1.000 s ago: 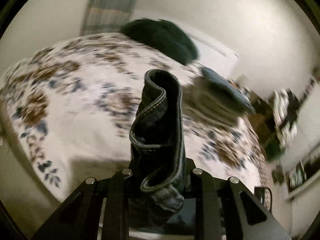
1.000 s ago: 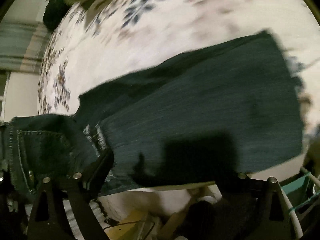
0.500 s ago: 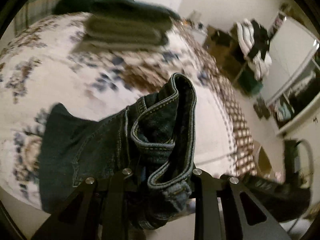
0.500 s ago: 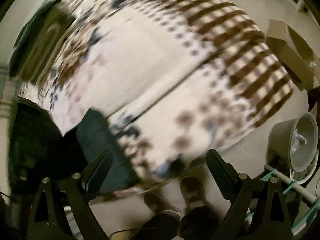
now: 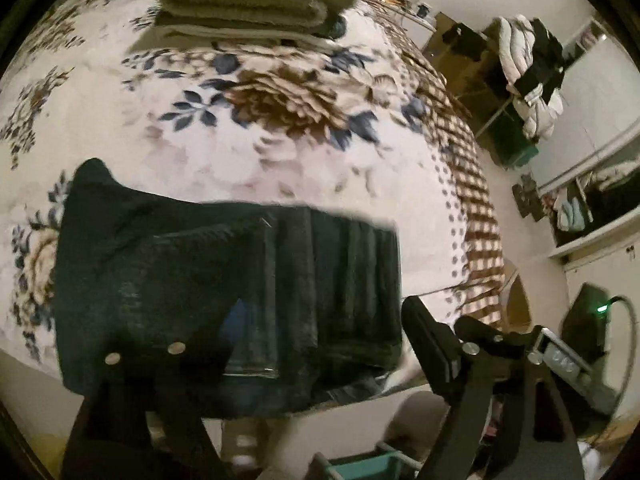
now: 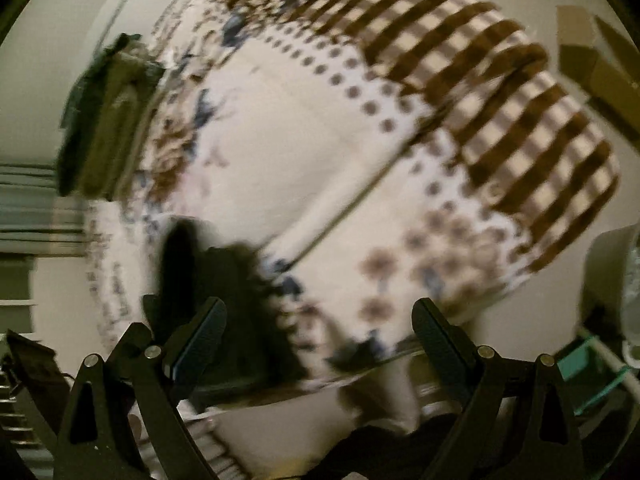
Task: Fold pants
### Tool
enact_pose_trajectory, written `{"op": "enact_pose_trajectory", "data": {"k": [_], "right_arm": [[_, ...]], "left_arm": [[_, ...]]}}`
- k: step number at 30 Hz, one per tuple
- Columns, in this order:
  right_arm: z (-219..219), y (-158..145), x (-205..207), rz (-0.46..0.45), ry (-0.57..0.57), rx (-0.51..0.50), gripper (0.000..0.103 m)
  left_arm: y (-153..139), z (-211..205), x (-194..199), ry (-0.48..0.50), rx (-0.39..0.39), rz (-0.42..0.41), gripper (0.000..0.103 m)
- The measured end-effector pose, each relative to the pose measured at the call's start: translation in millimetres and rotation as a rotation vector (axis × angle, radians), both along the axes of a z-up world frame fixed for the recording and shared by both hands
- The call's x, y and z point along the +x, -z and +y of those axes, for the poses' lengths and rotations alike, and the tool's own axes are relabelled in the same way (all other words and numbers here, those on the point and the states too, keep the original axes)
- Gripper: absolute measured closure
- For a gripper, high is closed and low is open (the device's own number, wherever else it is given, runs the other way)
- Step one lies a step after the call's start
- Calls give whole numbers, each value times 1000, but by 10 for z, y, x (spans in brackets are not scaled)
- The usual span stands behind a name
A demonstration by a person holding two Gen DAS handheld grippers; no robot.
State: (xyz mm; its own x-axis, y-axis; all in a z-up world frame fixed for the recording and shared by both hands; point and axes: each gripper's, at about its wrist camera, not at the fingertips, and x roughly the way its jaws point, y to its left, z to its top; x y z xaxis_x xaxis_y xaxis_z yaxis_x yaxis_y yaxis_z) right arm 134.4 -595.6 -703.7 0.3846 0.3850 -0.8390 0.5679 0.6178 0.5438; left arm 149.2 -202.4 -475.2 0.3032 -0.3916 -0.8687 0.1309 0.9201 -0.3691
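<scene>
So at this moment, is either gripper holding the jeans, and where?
Nothing is held. The left gripper and right gripper are both open; the jeans lie folded on the bedspread.

Dim, motion-blurred fisheye views, dark corners

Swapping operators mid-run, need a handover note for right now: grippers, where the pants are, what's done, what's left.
Left gripper: open, nothing held, right above the near edge of the jeans.
Right gripper: open, empty, over the bed's near edge; view is blurred.
Jeans: lying folded on the floral bedspread at its near edge, both grippers off them.
Stack of folded clothes sits at the far side of the bed.
Done: jeans laid down in a fold.
Left: probably one more fold or a tidy-up, then likely onto the stack. Check the fold first; layers are hard to read.
</scene>
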Motion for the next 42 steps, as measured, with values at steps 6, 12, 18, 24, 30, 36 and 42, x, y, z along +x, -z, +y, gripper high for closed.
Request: {"op": "enact_pose_trajectory", "data": {"k": [6,12,18,24,30,36,42], "right_arm": [[349,107,275,-60,-93,111,2],[766,458,726,-40,-199,177,3],[1003,228,842,-48,-209,1,93],[782,-172,606,-58,-135,-43,94],[441,267,506,68,-151,-48,86],[185,355,321,138,-62,64,52],[269,585,-84,198,24,236,35]], "left_arm": [[-204,703,82,-95,163,-47,17],[136,1539,161,-256,320,35,5],[479,1924,212,-337,326,118,5],[559,1805,333,-300,257,134,5],[988,1492,463,-172,270,193,4],[1015,1582,448,-187,219,221,0],[932,1663,262,-203,207,226,0]]}}
